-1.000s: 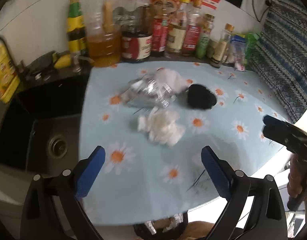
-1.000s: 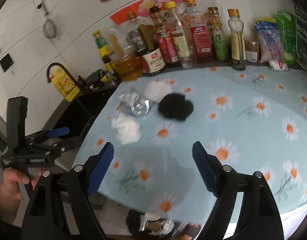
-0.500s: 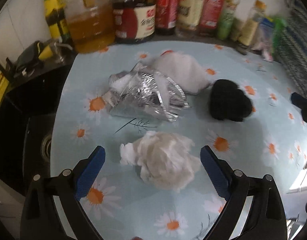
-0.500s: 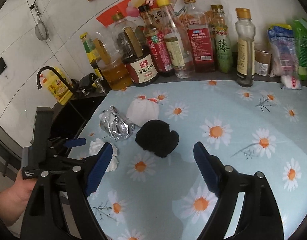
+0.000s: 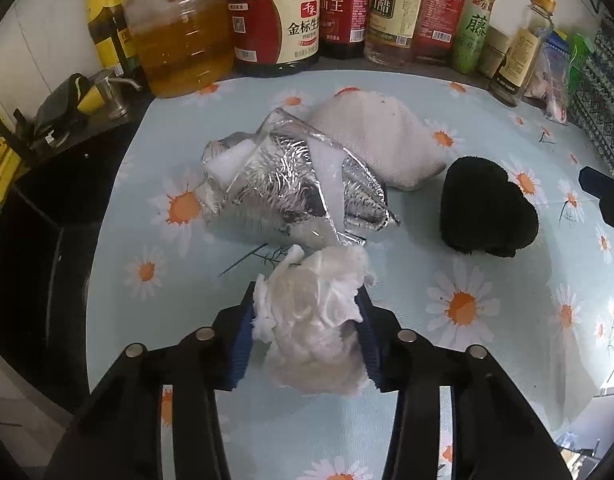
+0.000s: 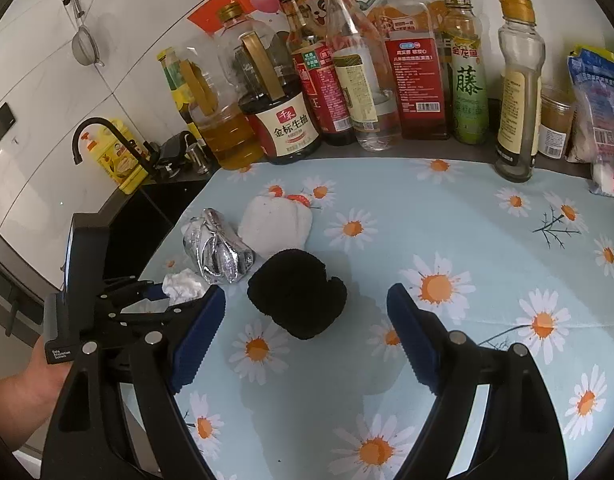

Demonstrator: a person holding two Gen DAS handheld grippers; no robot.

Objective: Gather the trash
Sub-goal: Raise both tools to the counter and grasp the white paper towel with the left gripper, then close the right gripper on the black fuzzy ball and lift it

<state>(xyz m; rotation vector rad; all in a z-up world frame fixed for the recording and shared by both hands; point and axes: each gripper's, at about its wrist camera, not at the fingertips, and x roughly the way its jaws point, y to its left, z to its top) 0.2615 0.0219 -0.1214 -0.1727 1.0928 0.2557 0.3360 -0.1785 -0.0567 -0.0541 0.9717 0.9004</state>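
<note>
Our left gripper [image 5: 307, 332] has its fingers clamped on the tissue [image 5: 313, 320], foil [image 5: 291, 184] just beyond. Our right gripper [image 6: 307, 332] has its fingers apart, black cloth [image 6: 297, 294] between them on the worktop [image 6: 467, 220].

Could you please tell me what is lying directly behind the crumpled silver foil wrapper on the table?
A white cloth bundle lies right behind the foil wrapper, touching it. The wrapper covers the bundle's near edge, so that part cannot be seen.
</note>
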